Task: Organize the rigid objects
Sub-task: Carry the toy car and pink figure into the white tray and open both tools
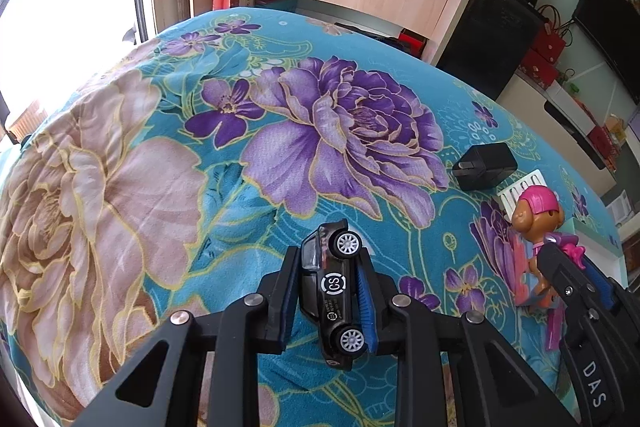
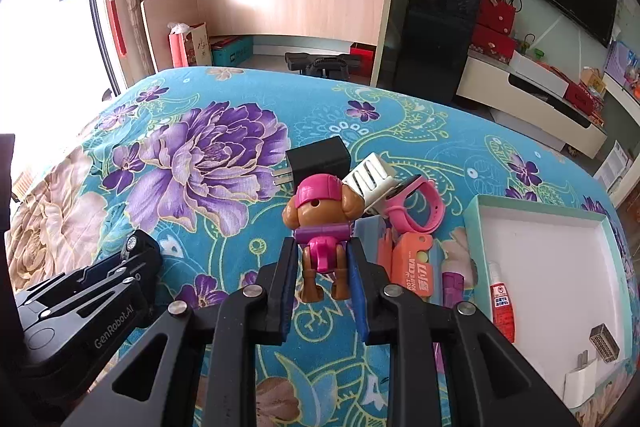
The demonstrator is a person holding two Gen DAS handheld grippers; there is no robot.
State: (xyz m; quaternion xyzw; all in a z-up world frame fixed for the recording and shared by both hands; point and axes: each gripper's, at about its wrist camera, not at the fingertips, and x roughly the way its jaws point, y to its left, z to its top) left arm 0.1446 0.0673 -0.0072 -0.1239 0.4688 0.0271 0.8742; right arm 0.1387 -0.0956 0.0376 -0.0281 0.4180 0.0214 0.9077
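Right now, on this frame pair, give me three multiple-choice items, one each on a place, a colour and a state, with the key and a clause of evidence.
1. Where does the red-and-white bottle lie?
A. inside the white box
B. on the black charger
C. in the left gripper

2. What colour is the watch behind the dog figure?
A. green
B. pink
C. black

3. What state is the right gripper in?
A. open over bare cloth
B. shut on the dog figure
C. shut on the watch

Key: 1 A, the bottle rests on the box's white floor by its left wall. 2 B, its strap and case are pink. 3 B, the right wrist view shows both pads pressing the figure's sides, while the left gripper holds the black toy car.
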